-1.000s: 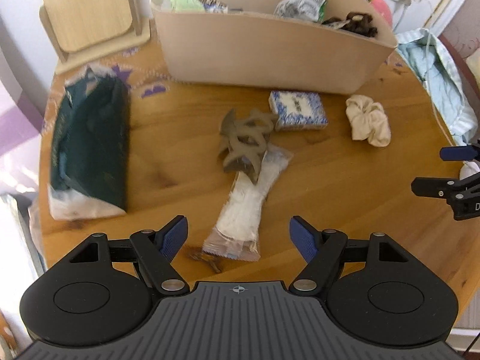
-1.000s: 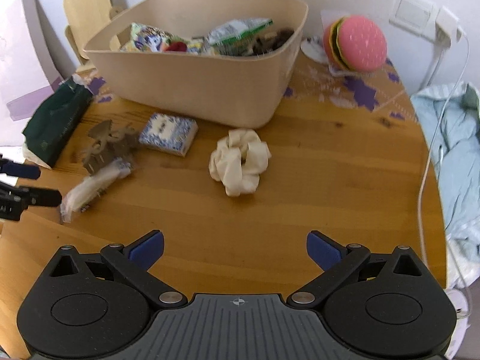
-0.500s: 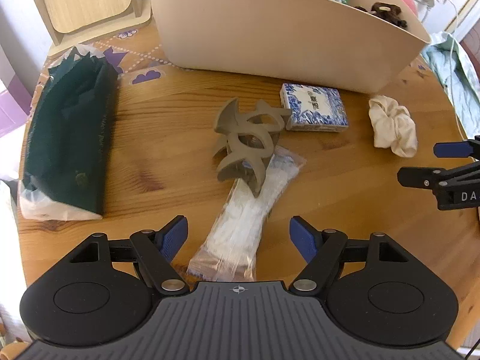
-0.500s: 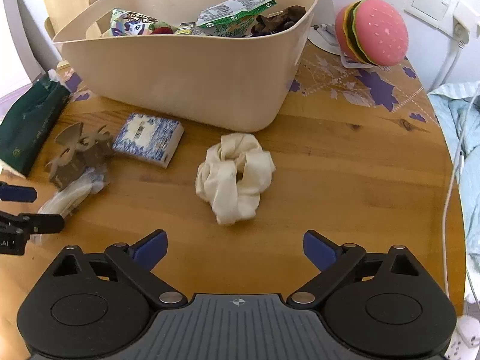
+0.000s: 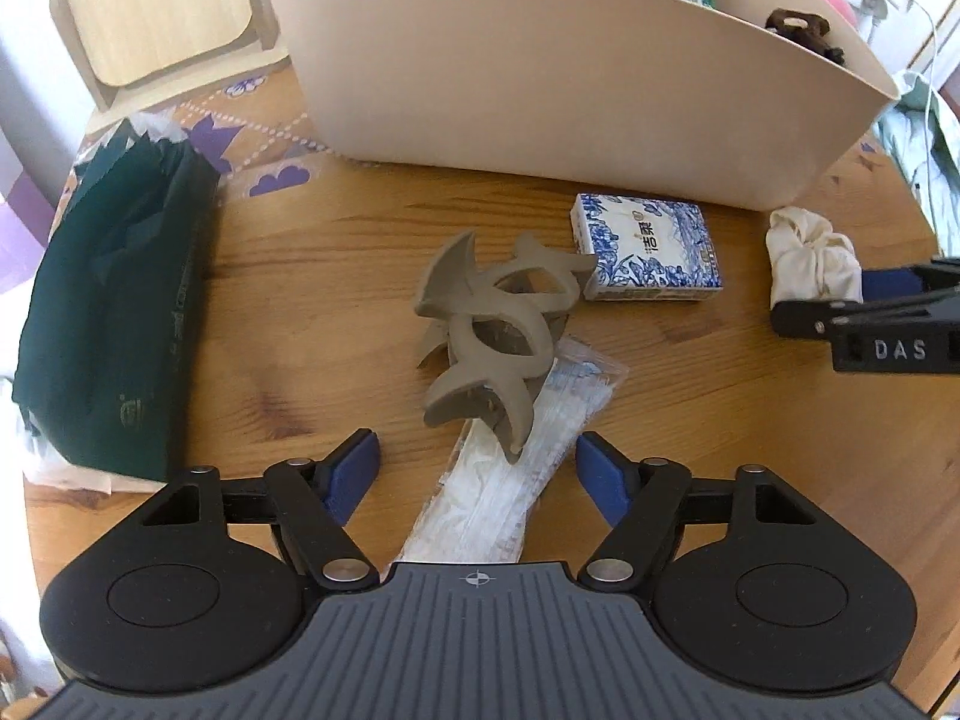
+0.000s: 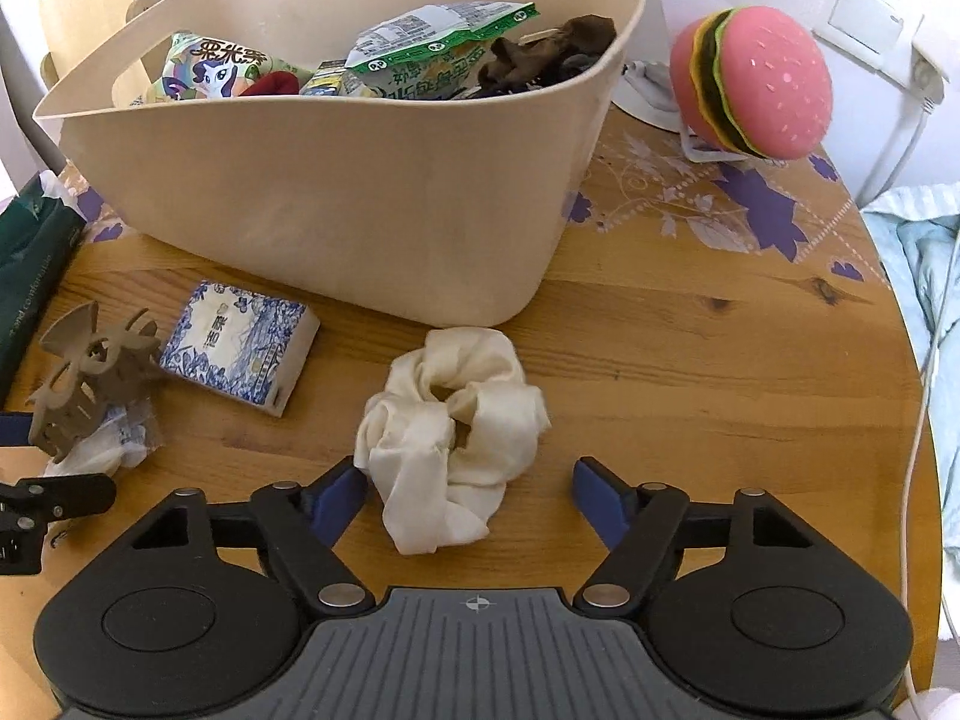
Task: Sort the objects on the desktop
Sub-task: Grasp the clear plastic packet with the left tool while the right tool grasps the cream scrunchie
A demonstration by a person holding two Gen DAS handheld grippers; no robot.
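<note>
Closing in on separate items, both tools have dropped nearer the round table since a second ago, so two pickups look imminent. The beige bin stands far, part filled. The left gripper, jaws narrowing but unclamped, straddles the clear packet under the grey claw clip. The right gripper likewise narrows around the cream scrunchie, left pad possibly brushing it. The packet's near end is hidden.

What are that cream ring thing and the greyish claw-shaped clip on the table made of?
The cream ring looks like soft, slightly shiny fabric, perhaps satin: it bunches into loose folds like a hair scrunchie. The greyish clip looks like matte moulded plastic: smooth rigid curves, cut-out loops, no gloss. It lies partly on a clear crinkly plastic packet.
</note>
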